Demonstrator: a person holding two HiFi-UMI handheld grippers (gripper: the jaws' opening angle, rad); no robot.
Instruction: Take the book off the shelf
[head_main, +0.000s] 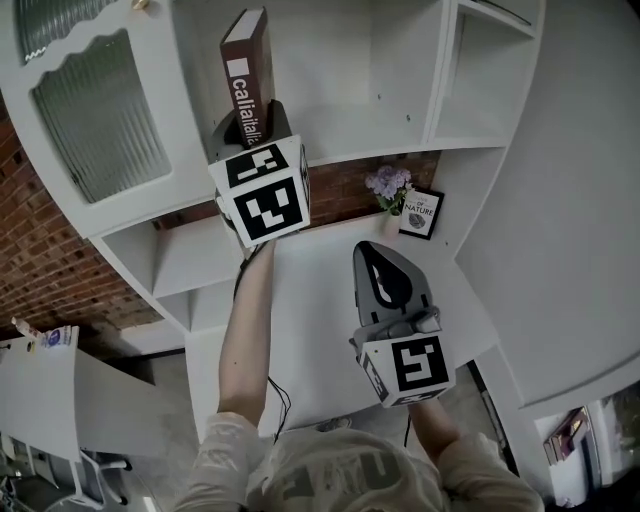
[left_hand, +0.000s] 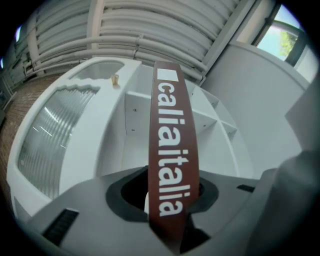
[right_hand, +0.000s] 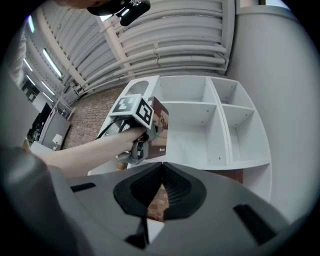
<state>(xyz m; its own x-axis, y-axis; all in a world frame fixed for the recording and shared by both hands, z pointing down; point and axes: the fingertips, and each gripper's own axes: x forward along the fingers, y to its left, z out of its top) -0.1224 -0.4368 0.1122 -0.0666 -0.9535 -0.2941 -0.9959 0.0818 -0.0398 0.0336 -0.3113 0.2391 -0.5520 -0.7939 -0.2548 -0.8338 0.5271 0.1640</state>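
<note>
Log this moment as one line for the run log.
left gripper: shut on book, lower end | book: out in front of shelf | right gripper: shut, empty

Open shelf bay (head_main: 370, 60) gives room between upright divider (head_main: 440, 70) and cabinet (head_main: 100, 110).

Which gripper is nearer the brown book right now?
Left. The left gripper is clamped on the lower end of the brown book, upright by the shelf. The right gripper, shut and empty, sits lower over the desk, apart from the book.
</note>
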